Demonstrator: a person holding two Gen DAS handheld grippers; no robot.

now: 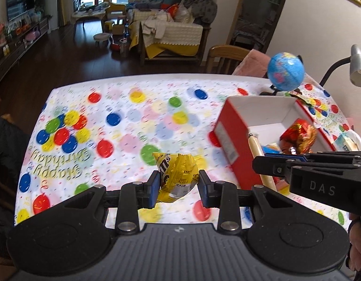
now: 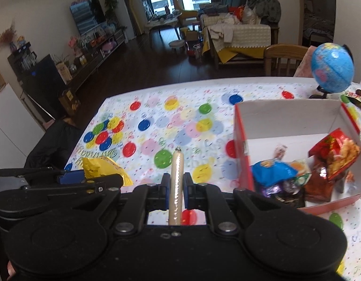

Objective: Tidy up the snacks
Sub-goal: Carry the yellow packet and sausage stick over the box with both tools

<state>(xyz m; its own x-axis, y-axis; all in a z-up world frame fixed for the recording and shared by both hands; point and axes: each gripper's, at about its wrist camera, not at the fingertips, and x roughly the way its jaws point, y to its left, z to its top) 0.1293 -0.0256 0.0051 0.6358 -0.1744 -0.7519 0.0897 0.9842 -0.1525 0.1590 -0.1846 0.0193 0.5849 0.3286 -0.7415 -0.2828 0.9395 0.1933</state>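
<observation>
My left gripper (image 1: pixel 178 186) is shut on a yellow M&M's bag (image 1: pixel 177 175) and holds it above the balloon-print tablecloth (image 1: pixel 124 121). My right gripper (image 2: pixel 176 193) is shut on a pale sausage stick (image 2: pixel 176 182), held upright-forward; the stick also shows in the left wrist view (image 1: pixel 257 154), by the box's near corner. The red box with a white inside (image 2: pixel 286 121) stands to the right and holds several snack bags, among them a red one (image 2: pixel 335 154) and a blue one (image 2: pixel 272 171). The yellow bag also shows in the right wrist view (image 2: pixel 103 168).
A blue globe (image 2: pixel 332 68) stands behind the box at the table's far right. A desk lamp (image 1: pixel 356 68) reaches in from the right. A wooden chair (image 1: pixel 227 58) stands at the far edge. A snack packet (image 2: pixel 356 97) lies by the globe.
</observation>
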